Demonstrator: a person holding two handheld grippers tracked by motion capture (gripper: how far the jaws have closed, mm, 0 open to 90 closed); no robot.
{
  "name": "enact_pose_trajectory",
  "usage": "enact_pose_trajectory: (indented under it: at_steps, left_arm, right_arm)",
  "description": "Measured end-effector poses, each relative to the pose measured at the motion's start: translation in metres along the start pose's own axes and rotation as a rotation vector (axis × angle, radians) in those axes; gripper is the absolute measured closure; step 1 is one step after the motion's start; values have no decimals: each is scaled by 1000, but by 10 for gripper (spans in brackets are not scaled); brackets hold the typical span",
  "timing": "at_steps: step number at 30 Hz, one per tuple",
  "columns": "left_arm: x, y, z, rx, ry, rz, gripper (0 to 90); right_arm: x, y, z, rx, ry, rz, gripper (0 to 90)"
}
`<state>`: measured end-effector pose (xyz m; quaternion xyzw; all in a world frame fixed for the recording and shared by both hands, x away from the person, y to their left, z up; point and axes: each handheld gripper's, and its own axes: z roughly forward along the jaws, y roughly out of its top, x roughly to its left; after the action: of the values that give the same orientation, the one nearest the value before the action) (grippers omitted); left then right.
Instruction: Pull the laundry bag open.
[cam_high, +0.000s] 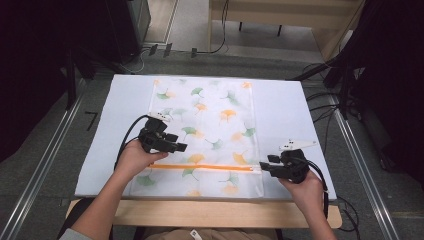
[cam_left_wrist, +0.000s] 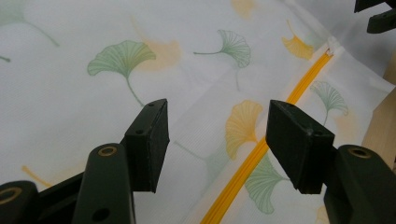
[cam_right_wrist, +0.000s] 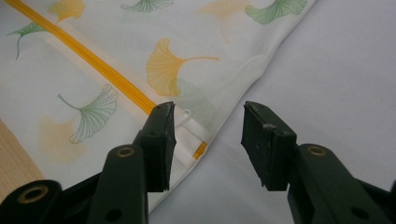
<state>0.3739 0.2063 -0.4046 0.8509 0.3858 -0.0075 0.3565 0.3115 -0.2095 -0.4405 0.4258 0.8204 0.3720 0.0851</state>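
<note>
1. Jaws of the left gripper (cam_high: 181, 148) are standing wide apart, gripping nothing, hovering over the white ginkgo-print bag (cam_high: 210, 115) near its orange zipper (cam_high: 205, 167).
2. Lying flat mid-table, the bag is resting on a pale blue mat (cam_high: 285, 105).
3. Jaws of the right gripper (cam_high: 265, 165) are gaping too, straddling the white zipper pull (cam_right_wrist: 187, 113) at the bag's right edge without pinching it.

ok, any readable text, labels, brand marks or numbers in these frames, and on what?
None readable.
Mesh bag: ginkgo-leaf print and an orange zipper, no lettering.
White tag at the person's waist in the high view: too small to read.
Left gripper and right gripper: no markings on the jaws.
</note>
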Motion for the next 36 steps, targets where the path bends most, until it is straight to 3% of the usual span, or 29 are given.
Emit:
enact_pose_trajectory:
  at_steps: [6, 13, 18, 23, 36]
  left_arm:
    - [-4, 6, 9, 13, -8, 30, 403]
    - [-10, 13, 16, 9, -13, 15, 402]
    - [-13, 15, 21, 14, -12, 36, 404]
    - [-17, 15, 25, 24, -11, 58, 403]
    - [-19, 14, 27, -14, -44, 42, 399]
  right_arm:
    - [2, -8, 2, 16, 3, -9, 555]
    - [6, -18, 10, 62, 9, -35, 565]
    - [7, -22, 18, 82, 8, -48, 585]
    - [9, -20, 24, 79, -18, -57, 641]
    - [20, -14, 32, 94, -87, -78, 689]
